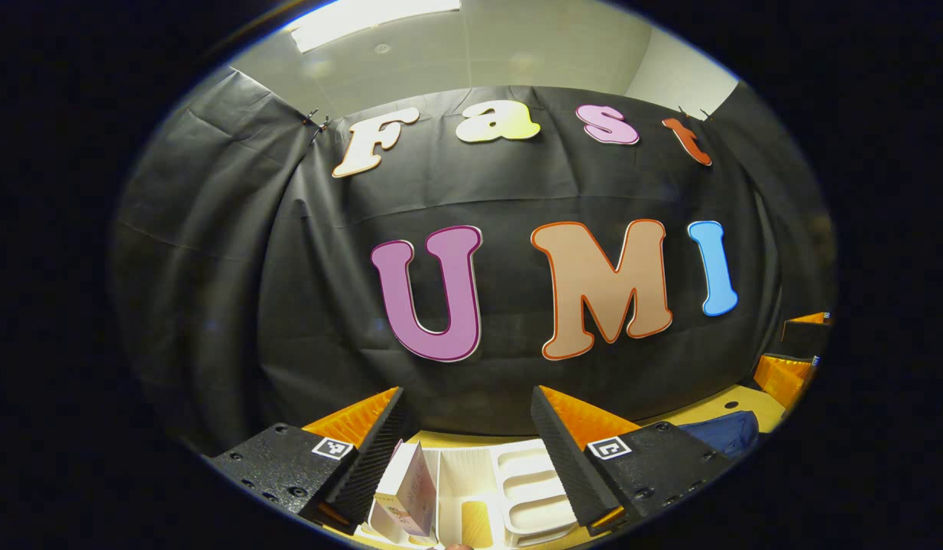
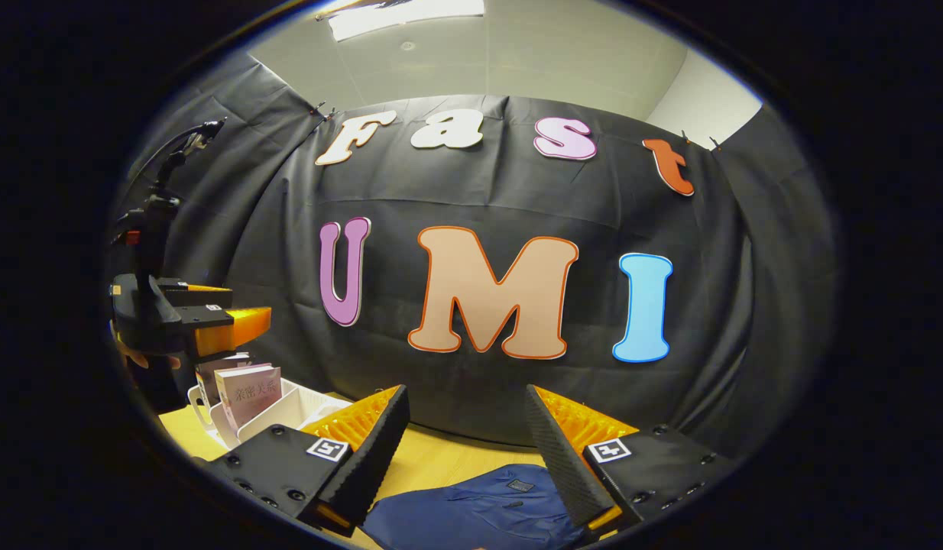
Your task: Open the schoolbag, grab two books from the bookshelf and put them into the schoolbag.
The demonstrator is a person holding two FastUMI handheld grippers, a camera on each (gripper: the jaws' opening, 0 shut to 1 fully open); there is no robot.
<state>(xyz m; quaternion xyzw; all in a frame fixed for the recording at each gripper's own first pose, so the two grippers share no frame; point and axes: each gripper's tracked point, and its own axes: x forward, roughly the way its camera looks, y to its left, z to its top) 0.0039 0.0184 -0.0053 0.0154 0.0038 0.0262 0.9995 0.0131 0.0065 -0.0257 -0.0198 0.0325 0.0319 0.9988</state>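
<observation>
Your left tool (image 1: 468,428) hangs jaws apart above the white plastic bookshelf (image 1: 471,473) holding pale pink paperback books (image 1: 406,489), your right tool (image 2: 468,428) likewise apart over the dark blue fabric schoolbag (image 2: 479,512) beside it on the wooden surface (image 2: 433,458); no book bagged yet.

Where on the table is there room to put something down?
Bare table shows between the white bookshelf and the blue schoolbag, in front of the black cloth wall. It is crowded at the bookshelf, where books stand under the left gripper.
</observation>
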